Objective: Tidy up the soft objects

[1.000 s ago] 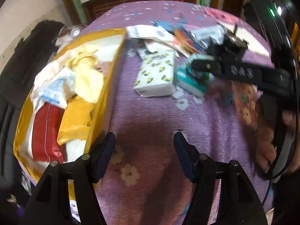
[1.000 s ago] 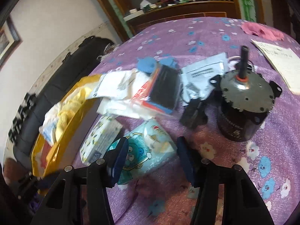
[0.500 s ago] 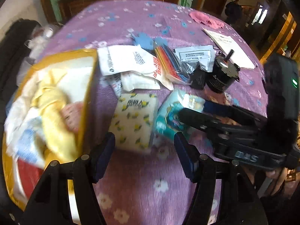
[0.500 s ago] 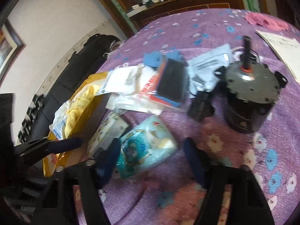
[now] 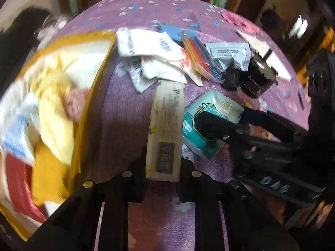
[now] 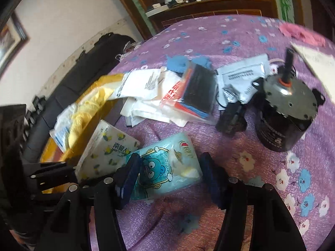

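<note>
My left gripper (image 5: 162,163) is shut on a white tissue pack with yellow lemons (image 5: 165,129), held on its edge above the purple cloth; the pack also shows in the right wrist view (image 6: 104,148). My right gripper (image 6: 169,173) is open, its fingers on either side of a teal cartoon tissue pack (image 6: 167,167) that lies on the cloth; this pack also shows in the left wrist view (image 5: 207,123). A yellow-rimmed box (image 5: 92,96) at the left holds several soft things, yellow, white and red.
Behind the packs lie white plastic bags (image 6: 146,92), a packet of coloured sheets (image 6: 196,90), a grey mailer (image 6: 242,75), a small black part (image 6: 232,117) and a black motor (image 6: 286,110). A pink cloth (image 6: 299,33) and a paper sheet (image 6: 316,60) lie far right.
My left gripper came forward and closed on the lemon tissue pack, which now stands on edge. My right gripper moved closer around the teal pack and stays open.
</note>
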Motion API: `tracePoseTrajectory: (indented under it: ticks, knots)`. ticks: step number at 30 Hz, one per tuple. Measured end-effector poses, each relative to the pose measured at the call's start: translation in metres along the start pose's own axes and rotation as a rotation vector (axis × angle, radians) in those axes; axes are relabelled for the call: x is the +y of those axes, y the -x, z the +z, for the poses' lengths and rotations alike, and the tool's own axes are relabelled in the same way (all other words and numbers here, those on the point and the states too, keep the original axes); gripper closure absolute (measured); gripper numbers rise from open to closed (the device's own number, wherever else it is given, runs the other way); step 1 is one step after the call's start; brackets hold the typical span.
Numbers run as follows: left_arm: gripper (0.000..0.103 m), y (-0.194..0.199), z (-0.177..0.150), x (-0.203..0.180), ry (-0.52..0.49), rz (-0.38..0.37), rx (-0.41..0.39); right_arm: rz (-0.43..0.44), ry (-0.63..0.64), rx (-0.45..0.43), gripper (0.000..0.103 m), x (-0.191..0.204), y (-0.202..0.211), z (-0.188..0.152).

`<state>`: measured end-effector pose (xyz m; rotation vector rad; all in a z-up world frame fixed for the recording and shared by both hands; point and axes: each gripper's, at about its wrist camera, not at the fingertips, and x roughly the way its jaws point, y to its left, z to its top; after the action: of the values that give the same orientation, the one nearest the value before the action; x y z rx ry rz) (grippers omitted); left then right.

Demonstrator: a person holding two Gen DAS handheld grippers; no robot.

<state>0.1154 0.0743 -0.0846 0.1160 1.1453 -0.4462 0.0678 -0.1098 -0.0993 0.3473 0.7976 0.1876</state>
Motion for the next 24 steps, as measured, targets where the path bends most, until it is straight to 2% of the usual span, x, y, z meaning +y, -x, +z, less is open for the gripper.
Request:
tracePoseTrajectory:
  ticks: [3,5,7,9,11,12,17,24]
  knots:
    - [0.085,0.009,-0.005,0.009,0.072,-0.082,-0.007,-0.061,0.062,-0.002,0.046,0.011,-0.004,-0.002]
    - [0.085,0.017,-0.009,0.010,0.076,-0.090,-0.038,-0.114,0.110,-0.003,0.050,0.021,-0.007,-0.005]
    - [0.085,0.030,-0.015,0.006,0.072,-0.079,-0.076,-0.112,0.130,-0.005,0.056,0.025,-0.008,-0.006]
    - [0.085,0.042,-0.023,0.006,0.071,-0.085,-0.111,-0.101,0.135,-0.006,0.074,0.029,-0.008,-0.006]
    - [0.085,0.048,-0.032,0.012,0.093,-0.106,-0.113,-0.079,0.146,-0.003,0.079,0.032,-0.008,-0.009]
    - [0.085,0.052,-0.037,0.017,0.112,-0.118,-0.116,-0.082,0.167,-0.010,0.086,0.038,-0.008,-0.010]
    - [0.085,0.085,-0.059,0.041,0.182,-0.102,-0.161,-0.011,0.192,-0.049,0.092,0.048,0.004,-0.015]
    - [0.085,0.125,-0.082,0.096,0.318,-0.024,-0.217,0.086,0.180,-0.110,0.093,0.048,0.023,-0.019]
